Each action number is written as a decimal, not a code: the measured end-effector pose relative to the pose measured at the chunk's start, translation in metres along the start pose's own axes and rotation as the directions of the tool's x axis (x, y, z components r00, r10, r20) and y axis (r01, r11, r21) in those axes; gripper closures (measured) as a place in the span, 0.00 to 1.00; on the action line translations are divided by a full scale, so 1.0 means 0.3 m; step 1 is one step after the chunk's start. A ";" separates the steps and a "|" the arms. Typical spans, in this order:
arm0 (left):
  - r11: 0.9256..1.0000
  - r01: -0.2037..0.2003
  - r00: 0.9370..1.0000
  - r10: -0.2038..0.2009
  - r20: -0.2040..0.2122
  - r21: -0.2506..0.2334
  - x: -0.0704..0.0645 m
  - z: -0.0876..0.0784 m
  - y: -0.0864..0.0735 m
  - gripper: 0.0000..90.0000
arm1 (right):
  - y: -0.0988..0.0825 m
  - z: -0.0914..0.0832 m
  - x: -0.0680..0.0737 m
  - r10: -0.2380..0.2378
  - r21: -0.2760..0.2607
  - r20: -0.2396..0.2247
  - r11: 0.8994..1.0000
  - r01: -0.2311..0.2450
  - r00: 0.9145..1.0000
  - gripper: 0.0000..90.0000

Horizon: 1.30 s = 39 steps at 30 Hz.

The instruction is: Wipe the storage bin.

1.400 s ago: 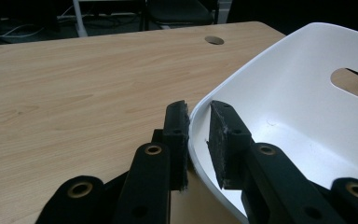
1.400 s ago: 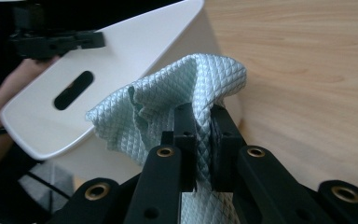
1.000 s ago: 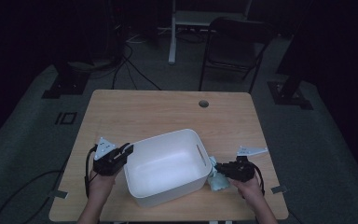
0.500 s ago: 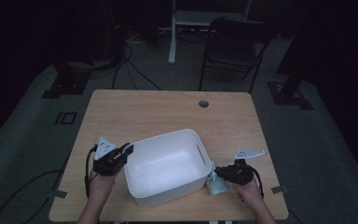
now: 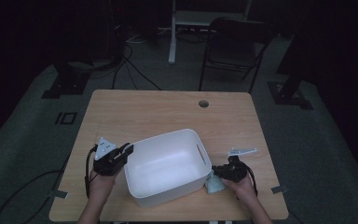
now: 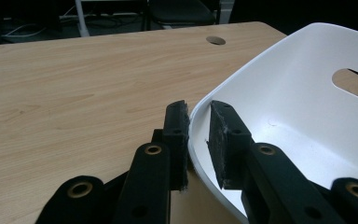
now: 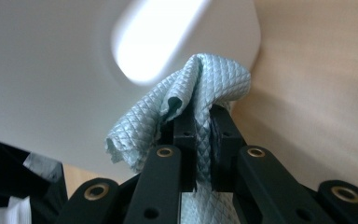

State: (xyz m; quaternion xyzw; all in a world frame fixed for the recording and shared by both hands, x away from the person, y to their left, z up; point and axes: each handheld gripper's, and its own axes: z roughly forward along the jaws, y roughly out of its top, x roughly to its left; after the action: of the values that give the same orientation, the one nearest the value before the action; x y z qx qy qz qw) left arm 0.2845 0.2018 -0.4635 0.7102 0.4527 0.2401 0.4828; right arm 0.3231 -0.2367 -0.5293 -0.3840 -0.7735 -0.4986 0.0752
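Note:
A white plastic tub stands on the near half of the wooden table. My left gripper is at the tub's left corner. In the left gripper view it is shut on the tub's rim, one jaw outside and one inside. My right gripper is at the tub's right outer wall, shut on a pale teal quilted cloth. In the right gripper view the cloth bunches over the jaw tips and presses against the tub wall below its handle slot.
A round cable hole lies in the table's far right part. A dark chair and a white desk frame stand beyond the table. Cables run over the floor at the back left.
My right gripper with the cloth has shifted a little to the left along the tub's outer wall. The left gripper and the tub have stayed put.

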 end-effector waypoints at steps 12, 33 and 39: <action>1.000 0.001 1.000 -0.001 -0.007 -0.004 -0.003 0.000 -0.001 0.86 | 0.033 0.053 -0.028 0.000 0.035 0.046 0.999 -0.001 0.999 0.93; 1.000 -0.008 1.000 0.008 -0.008 0.000 -0.005 0.001 0.000 0.86 | 0.176 0.072 -0.039 -0.018 -0.036 0.059 0.999 0.020 0.998 0.93; 1.000 -0.005 1.000 0.005 -0.013 -0.003 -0.007 0.002 0.000 0.86 | 0.161 0.131 -0.072 0.006 0.021 0.101 1.000 -0.009 0.995 0.93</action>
State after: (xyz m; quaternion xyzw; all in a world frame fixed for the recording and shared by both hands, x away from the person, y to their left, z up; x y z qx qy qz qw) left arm 0.2841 0.1995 -0.4636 0.7091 0.4537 0.2466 0.4802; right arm 0.3809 -0.2053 -0.5248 -0.4109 -0.7801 -0.4700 0.0418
